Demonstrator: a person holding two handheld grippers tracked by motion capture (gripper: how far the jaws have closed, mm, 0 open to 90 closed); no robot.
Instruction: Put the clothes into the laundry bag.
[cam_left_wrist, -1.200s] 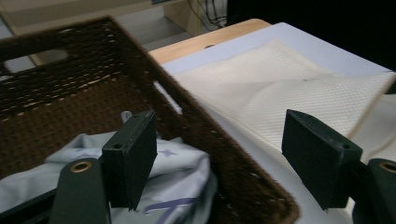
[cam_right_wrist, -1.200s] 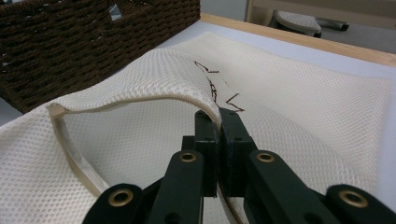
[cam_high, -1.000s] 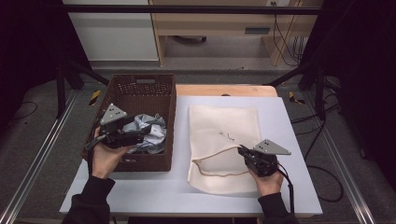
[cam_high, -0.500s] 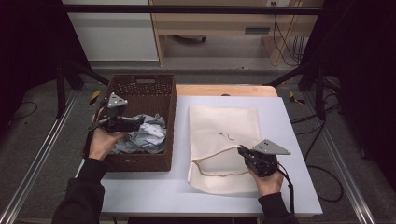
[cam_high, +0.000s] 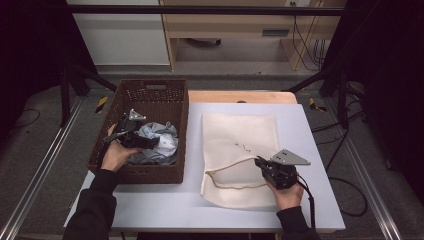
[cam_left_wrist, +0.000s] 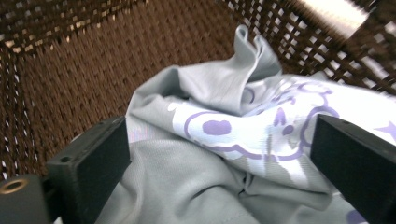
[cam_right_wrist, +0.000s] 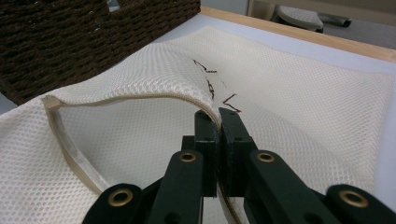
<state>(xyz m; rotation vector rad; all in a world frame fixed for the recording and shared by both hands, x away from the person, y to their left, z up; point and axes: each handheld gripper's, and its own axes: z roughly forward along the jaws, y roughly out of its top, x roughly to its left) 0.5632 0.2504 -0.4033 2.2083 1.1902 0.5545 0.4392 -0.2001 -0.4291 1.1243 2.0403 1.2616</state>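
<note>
Nearest the person, at about five o'clock on the table (cam_high: 320, 130), the right gripper (cam_high: 261, 165) has its jaws clamped together on the upper lip of the mesh bag (cam_high: 240, 135). That lifts the hem off the lower layer, so the mouth gapes toward seven o'clock, presumably to take something in. Farther off, at nine o'clock, the left gripper (cam_high: 150, 142) reaches into the basket (cam_high: 150, 87), jaws spread wide on either side of the crumpled grey shirt (cam_left_wrist: 224, 140) with its purple print. They straddle the shirt without pinching it, looking ready to close and carry it across to the held-open bag.
</note>
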